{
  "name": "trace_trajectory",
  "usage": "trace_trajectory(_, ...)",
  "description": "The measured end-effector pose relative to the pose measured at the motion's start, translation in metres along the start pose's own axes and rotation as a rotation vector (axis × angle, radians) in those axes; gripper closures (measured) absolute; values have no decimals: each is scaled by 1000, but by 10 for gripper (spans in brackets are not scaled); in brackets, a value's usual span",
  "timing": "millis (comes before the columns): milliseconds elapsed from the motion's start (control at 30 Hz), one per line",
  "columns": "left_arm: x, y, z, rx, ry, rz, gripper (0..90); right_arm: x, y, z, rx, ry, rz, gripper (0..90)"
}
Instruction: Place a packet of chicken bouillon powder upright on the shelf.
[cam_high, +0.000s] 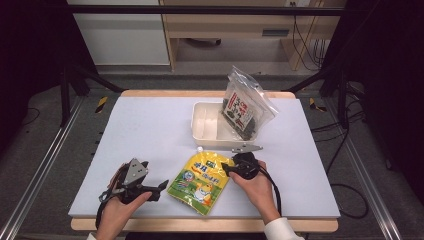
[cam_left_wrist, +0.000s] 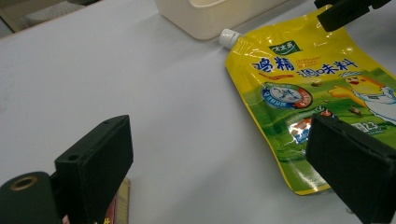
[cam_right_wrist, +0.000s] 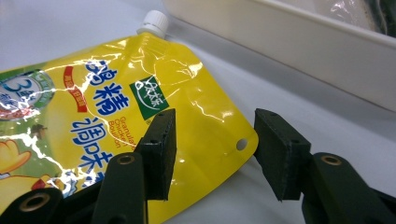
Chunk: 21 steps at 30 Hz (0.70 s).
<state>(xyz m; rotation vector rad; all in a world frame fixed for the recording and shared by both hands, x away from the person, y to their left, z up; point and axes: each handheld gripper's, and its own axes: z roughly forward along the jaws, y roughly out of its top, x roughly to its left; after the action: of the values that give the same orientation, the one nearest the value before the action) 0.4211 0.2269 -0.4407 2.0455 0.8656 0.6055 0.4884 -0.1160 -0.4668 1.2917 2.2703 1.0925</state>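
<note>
Right gripper view, yellow spouted pouch (cam_right_wrist: 93, 116) reading "Granulated Chicken", right claw (cam_right_wrist: 212, 149) open astride its corner; left claw (cam_left_wrist: 219, 172) open, empty.

I see both units in matte black: left gripper (cam_high: 159, 186) carries a grey three-cornered plate (cam_high: 135, 171) on top, right gripper (cam_high: 226, 168) trails a thick black cable (cam_high: 272, 187). Jaw pads are square, brass-ringed screw holes behind. White sleeve cuffs (cam_high: 280, 231).

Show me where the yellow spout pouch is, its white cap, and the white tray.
yellow spout pouch (cam_high: 200, 182): high view, middle of its printed front.
white cap (cam_right_wrist: 154, 22): right gripper view, side of the screw cap at the pouch's top corner.
white tray (cam_high: 202, 120): high view, bare left compartment floor.
</note>
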Motion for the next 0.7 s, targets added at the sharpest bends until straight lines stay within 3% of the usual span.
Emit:
trace_trajectory(433,0,0,1,7,-2,6,71,9,5,-9,-53,21,24,549)
trace_trajectory(700,-2,1,1,5,-3,8,71,16,3,-10,-35,31,14,609)
